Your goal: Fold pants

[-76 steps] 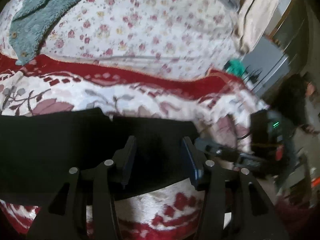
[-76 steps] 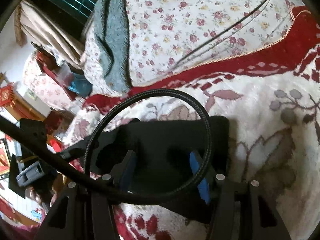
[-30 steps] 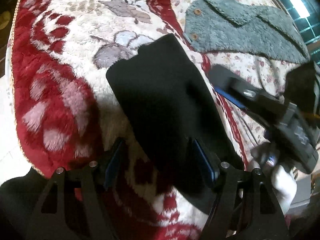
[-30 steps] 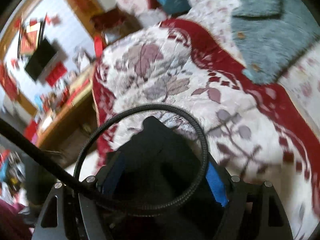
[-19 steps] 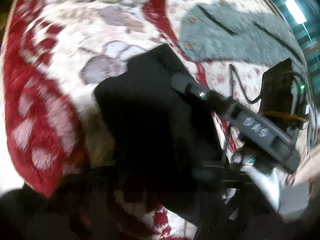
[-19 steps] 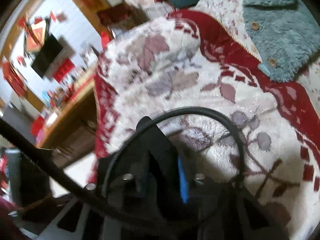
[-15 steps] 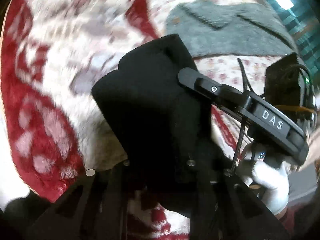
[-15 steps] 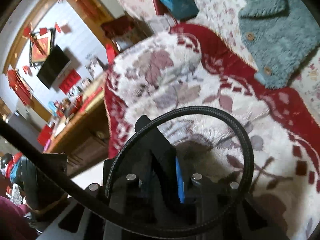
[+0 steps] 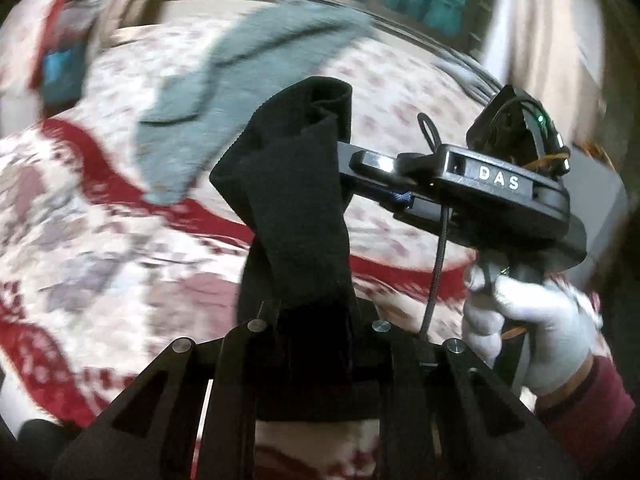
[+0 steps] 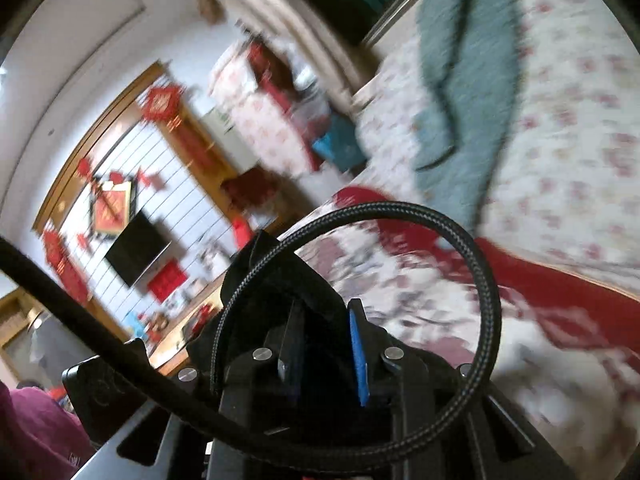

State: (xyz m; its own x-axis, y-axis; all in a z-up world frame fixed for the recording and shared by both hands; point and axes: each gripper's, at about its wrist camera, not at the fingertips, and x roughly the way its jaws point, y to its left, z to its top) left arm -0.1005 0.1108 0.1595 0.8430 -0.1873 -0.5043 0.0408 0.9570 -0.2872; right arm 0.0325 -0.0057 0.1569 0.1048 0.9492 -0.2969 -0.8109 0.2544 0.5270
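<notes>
The folded black pants (image 9: 296, 200) are lifted off the bed as a thick bundle. My left gripper (image 9: 316, 316) is shut on their lower end, and the cloth stands up between its fingers. My right gripper (image 9: 344, 160) comes in from the right in the left wrist view and is shut on the upper part of the bundle. In the right wrist view my right gripper (image 10: 324, 320) pinches the black pants (image 10: 280, 280) between its blue-padded fingers (image 10: 358, 352). A white-gloved hand (image 9: 532, 320) holds the right gripper's handle.
A red and white floral plush blanket (image 9: 100, 264) covers the bed below, with a pink-flowered sheet (image 9: 400, 96) beyond it. A grey-green fleece garment (image 9: 224, 92) lies on the sheet and also shows in the right wrist view (image 10: 460, 92). A braided black cable (image 10: 472, 248) loops before the right camera.
Both grippers closed on the folded pants and lifted the bundle off the blanket. Both views have swung upward, toward the window and the far wall.
</notes>
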